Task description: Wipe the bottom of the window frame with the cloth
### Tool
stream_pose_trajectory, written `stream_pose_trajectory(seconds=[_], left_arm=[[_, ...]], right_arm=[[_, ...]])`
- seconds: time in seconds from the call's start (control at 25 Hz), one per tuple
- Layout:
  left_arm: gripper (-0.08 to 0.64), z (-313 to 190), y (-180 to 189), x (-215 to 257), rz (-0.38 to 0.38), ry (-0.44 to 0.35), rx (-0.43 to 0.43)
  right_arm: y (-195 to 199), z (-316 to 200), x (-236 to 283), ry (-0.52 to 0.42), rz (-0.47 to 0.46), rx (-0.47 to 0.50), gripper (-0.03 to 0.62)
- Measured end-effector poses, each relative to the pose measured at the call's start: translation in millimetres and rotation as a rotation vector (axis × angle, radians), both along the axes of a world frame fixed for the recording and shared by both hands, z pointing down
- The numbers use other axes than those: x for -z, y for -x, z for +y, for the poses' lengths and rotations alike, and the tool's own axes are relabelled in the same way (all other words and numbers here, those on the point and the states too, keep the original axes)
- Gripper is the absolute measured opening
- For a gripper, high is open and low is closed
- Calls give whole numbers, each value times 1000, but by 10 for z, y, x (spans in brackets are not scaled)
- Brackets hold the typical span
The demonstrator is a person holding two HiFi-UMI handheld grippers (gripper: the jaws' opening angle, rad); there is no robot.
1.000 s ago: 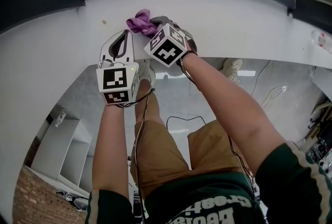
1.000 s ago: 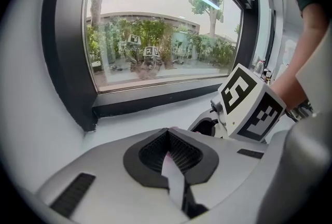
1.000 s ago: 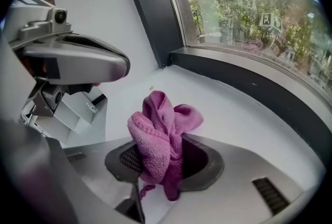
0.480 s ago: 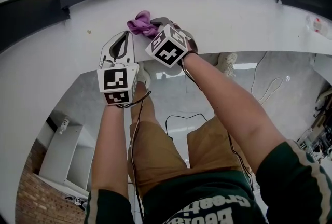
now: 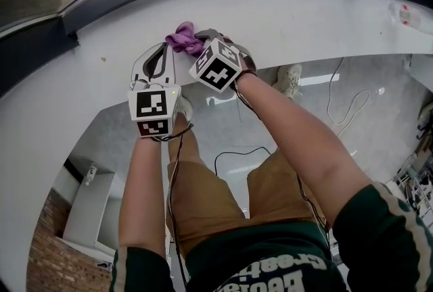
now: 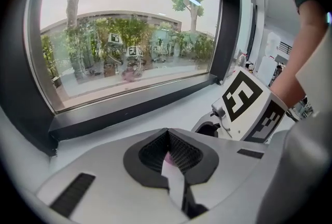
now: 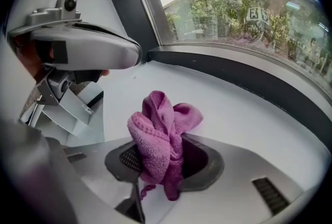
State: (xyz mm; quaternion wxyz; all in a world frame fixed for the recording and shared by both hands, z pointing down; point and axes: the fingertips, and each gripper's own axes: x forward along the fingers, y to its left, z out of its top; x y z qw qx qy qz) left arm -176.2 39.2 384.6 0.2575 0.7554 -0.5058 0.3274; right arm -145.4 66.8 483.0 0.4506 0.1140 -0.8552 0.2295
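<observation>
Ahead: window (image 6: 129, 31), with the dark bottom rail of the window frame (image 7: 249, 80) along its foot and the white sill (image 5: 304, 13) in front of that. On the sill, the right gripper (image 7: 161, 158) is clenched on the bunched pink cloth (image 7: 158, 129). The wad sticks out past the jaw tips, over the sill, not yet at the rail. Just beside it on the left, the left gripper (image 6: 168, 153) is clamped together, with nothing gripped that I can make out

Step in hand, my read: get the cloth to the rail. Push forward till the wad presses into the rail/sill join, tilt so cloth rather than plastic touches, then drag along in one pass. The grip looks firm, but heavy drag could tug the wad loose

Room: the sill is open to the right, with a small item (image 5: 404, 13) only at the far end. Leftward, the left gripper is in the way and the frame corner (image 7: 148, 54) ends the run. The near sill edge drops to the floor, so keep pressure forward
</observation>
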Motion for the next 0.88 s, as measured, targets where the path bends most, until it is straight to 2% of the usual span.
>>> stream_pose_trajectory(seconds=[0.88], left_arm=[[6,-99,-1150,-141,35,52,-173]], right_arm=[[-977,-193,-21,17,34,-71,167]])
